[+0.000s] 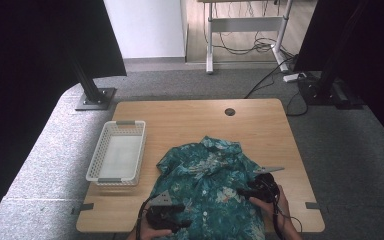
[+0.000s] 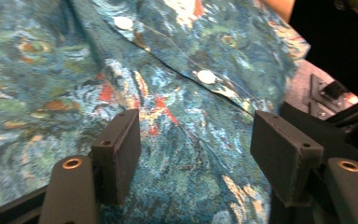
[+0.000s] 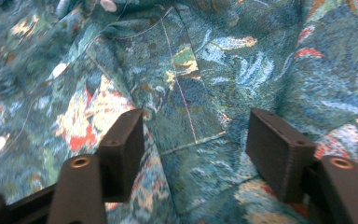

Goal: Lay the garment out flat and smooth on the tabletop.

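A teal shirt (image 1: 207, 175) with a floral print lies spread on the wooden table (image 1: 190, 120), collar toward the far side. My left gripper (image 1: 186, 223) rests over the shirt's near left part, held in a hand at the table's front edge. In the left gripper view the jaws stand open (image 2: 196, 135) above the fabric (image 2: 182, 93) beside the button placket, where a white button (image 2: 206, 76) shows. My right gripper (image 1: 241, 191) is at the shirt's right side. Its jaws are open (image 3: 193, 130) over the cloth (image 3: 191, 70), just above a stitched seam.
A white mesh basket (image 1: 96, 162) stands on the table to the left of the shirt. A round cable hole (image 1: 229, 111) sits near the far edge. Bare wood lies beyond the collar. Grey carpet and black stands surround the table.
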`<state>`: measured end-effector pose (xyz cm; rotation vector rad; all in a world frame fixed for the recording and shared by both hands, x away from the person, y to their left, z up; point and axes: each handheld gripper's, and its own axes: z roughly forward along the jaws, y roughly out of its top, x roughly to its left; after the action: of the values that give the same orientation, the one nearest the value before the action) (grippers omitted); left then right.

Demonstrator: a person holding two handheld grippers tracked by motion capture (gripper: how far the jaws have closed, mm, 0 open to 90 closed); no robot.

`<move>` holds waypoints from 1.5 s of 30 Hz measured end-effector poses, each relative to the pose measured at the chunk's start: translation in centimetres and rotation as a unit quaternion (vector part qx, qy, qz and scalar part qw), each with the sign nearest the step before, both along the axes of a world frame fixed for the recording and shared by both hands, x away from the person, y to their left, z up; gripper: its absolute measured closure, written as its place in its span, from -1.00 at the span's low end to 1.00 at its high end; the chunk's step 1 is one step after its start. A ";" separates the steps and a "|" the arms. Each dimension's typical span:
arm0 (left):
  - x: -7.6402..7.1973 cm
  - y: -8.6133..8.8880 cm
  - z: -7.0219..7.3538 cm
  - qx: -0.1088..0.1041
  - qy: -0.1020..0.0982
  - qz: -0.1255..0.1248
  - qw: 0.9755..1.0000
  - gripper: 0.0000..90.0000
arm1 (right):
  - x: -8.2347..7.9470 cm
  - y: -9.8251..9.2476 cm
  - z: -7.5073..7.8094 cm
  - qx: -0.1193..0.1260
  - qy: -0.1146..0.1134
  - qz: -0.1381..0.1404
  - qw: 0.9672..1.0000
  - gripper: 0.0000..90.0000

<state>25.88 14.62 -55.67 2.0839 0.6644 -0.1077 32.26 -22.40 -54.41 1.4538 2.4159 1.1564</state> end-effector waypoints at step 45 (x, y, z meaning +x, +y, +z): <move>1.1 2.7 0.6 0.035 -0.039 0.111 0.992 -0.36 | 0.0 5.5 0.5 0.015 -0.056 0.011 0.998 -0.38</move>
<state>26.96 17.33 -55.06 2.0536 0.8578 0.1249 32.24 -16.88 -53.94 1.3354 2.3544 1.2483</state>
